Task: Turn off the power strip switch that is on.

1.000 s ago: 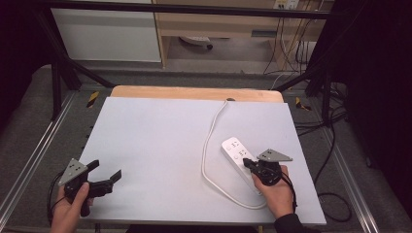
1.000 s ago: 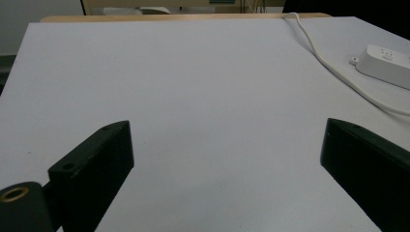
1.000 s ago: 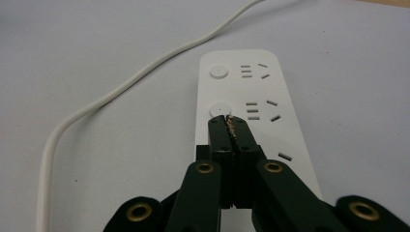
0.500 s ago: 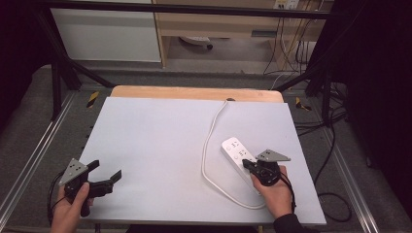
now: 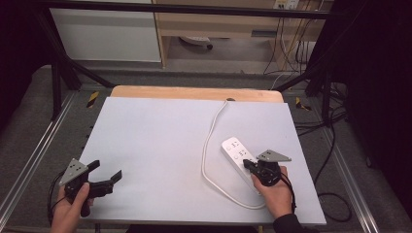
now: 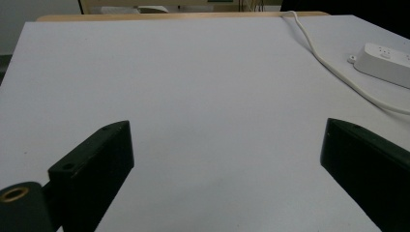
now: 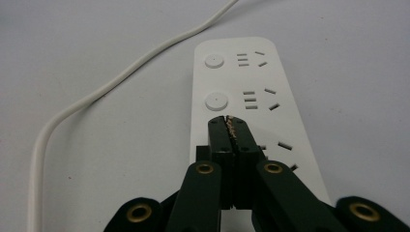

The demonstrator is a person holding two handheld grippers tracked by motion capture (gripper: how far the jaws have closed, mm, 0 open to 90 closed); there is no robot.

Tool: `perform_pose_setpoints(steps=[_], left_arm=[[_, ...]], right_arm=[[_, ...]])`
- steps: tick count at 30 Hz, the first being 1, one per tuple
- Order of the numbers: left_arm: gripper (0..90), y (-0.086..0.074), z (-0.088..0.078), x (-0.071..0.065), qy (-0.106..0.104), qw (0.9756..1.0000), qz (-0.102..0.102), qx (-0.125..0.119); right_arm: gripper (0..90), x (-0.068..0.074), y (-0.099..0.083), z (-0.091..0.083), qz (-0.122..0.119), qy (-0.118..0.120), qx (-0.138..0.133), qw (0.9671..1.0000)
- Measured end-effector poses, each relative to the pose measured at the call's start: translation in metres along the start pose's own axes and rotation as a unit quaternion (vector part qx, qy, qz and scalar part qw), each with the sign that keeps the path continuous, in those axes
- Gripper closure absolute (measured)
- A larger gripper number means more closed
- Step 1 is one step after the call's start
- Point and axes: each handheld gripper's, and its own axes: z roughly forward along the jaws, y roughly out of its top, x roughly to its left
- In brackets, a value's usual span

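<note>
Nothing has shifted over the last second: the right claw (image 7: pixel 227 126), pressed together and empty, still hovers over the power strip (image 5: pixel 241 160) on the bench (image 5: pixel 155 141), apparently about to press a switch. The left claw (image 5: pixel 104 172) stays spread, well apart.

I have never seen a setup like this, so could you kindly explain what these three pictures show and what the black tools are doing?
A person sits at a table and holds a hand-held two-jaw gripper in each hand. The high view looks down from above. The other two pictures come from cameras riding on each gripper, looking along its black jaws. On the table lies a white power strip with its white cord looping away. The left gripper rests near the table's front corner, its jaws wide apart with nothing between them. The right gripper has its jaws shut together, tips over the power strip near one of its round buttons. It holds nothing.
</note>
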Motion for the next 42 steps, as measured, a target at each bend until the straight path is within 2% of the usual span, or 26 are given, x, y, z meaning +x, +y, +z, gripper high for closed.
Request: perform_pose_setpoints(steps=[12,25,37,42], left_arm=[[4.5,0.0000,0.0005,-0.0003,0.000,1.0000,0.001,0.000],[4.5,-0.0001,0.0007,-0.0007,0.000,1.0000,0.003,0.002],[4.5,-0.0002,0.0012,-0.0008,0.000,1.0000,0.006,0.005],[4.9,-0.0005,0.0017,-0.0012,0.000,1.0000,0.006,0.007]], right_arm=[[90.0,0.0001,-0.0004,0.0018,0.001,0.001,0.002,1.0000],[90.0,-0.0006,0.0001,0.0038,0.014,0.001,0.009,0.9999],[90.0,0.0001,0.0020,0.0048,0.007,-0.002,0.021,0.9998],[90.0,0.0010,0.0027,0.0043,0.012,-0.002,0.025,0.9996]])
